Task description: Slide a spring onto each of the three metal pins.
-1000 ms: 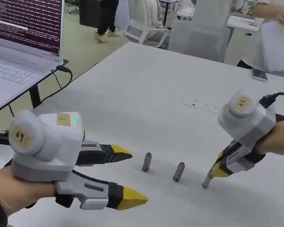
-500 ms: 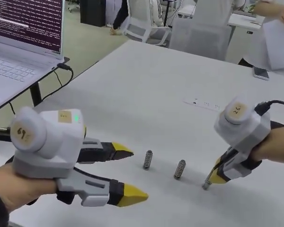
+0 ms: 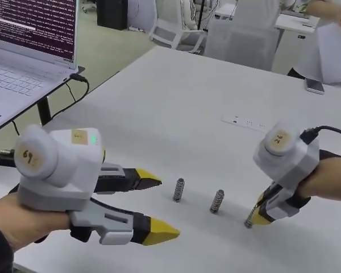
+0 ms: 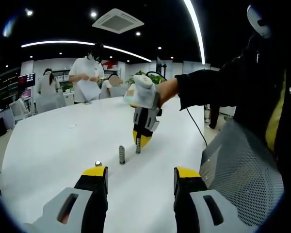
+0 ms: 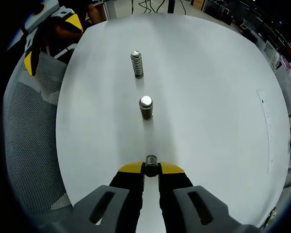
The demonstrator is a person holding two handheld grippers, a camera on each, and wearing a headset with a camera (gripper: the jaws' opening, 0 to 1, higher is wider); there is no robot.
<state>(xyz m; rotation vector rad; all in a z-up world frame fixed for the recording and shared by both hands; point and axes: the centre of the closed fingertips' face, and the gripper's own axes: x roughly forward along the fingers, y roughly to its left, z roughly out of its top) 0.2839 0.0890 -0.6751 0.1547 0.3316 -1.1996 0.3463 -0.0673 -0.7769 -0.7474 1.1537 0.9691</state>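
Note:
Three metal pins stand in a row on the white table (image 3: 216, 96). The left pin (image 3: 178, 190) and the middle pin (image 3: 217, 201) each carry a spring. My right gripper (image 3: 253, 218) is shut on the spring of the third pin (image 3: 249, 220), right at the table surface; its own view shows the pin top (image 5: 151, 160) between the yellow tips (image 5: 131, 169). My left gripper (image 3: 156, 205) hovers open to the left of the row, with nothing between its jaws. The left gripper view looks along the row at the spring-covered pin (image 4: 121, 154) and the right gripper (image 4: 140, 141).
An open laptop (image 3: 23, 51) sits on a stand at the far left with a cable (image 3: 79, 85). A white power strip (image 3: 244, 123) lies further back on the table, and a phone (image 3: 314, 86) at its far edge. People and chairs stand behind the table.
The right gripper has sunk a little lower over the third pin, its tips closer to the table. The left gripper stays open and roughly where it was.

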